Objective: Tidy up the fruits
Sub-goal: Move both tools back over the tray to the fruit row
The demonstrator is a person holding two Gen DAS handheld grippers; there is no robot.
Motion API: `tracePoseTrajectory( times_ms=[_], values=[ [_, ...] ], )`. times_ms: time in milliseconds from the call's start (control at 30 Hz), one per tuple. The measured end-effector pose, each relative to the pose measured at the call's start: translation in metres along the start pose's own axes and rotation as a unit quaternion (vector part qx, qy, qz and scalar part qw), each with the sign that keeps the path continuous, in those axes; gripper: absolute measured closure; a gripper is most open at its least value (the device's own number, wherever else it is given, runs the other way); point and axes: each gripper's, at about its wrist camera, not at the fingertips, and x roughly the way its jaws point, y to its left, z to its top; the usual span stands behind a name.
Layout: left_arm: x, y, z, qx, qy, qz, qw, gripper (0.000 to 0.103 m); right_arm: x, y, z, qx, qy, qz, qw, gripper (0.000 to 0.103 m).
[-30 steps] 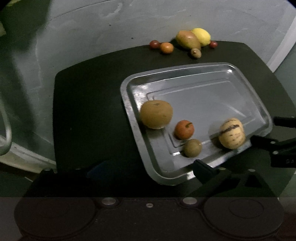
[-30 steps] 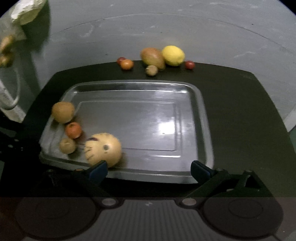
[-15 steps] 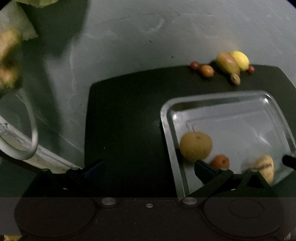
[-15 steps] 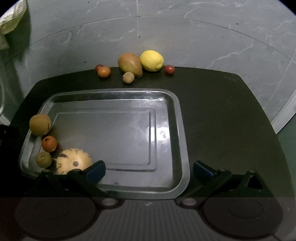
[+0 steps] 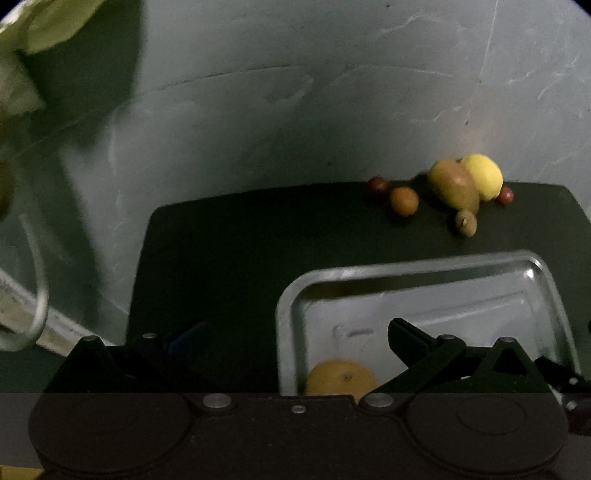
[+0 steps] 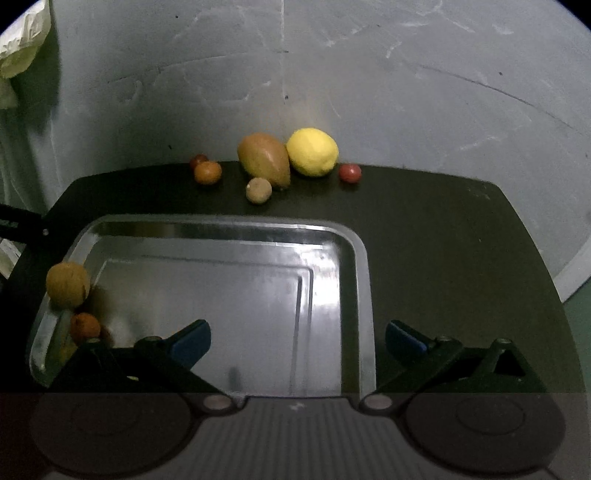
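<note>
A metal tray lies on a black table. At its left end sit a round brown fruit and a small orange fruit. Along the table's far edge lie a lemon, a mango, a small tan fruit, a small orange one and two red berries. My right gripper is open over the tray's near side. My left gripper is open over the tray's left rim. Both are empty.
The black table has bare room right of the tray. Beyond it is grey floor. A pale bag hangs at the upper left, and a metal loop shows at the left edge.
Both grippers have drawn back and tilted up. The striped melon and the small green fruit in the tray have dropped out of sight behind the grippers. The far fruits look nearer centre.
</note>
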Motion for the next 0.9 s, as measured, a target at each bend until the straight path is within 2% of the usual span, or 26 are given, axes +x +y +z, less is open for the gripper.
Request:
tracePoseTrajectory(
  times_ms=[533,900],
  values=[
    [0.047,-0.054,0.061,0.000,-0.035,-0.035,0.9988,0.001,0.047,-0.002,0.048,-0.030,-0.025,0.028,0.999,0.000],
    [0.080,-0.065,0.077,-0.008,-0.018,-0.043,0.9989,0.001,0.081,0.001,0.072,-0.041,-0.037,0.041,0.998,0.002]
  ],
)
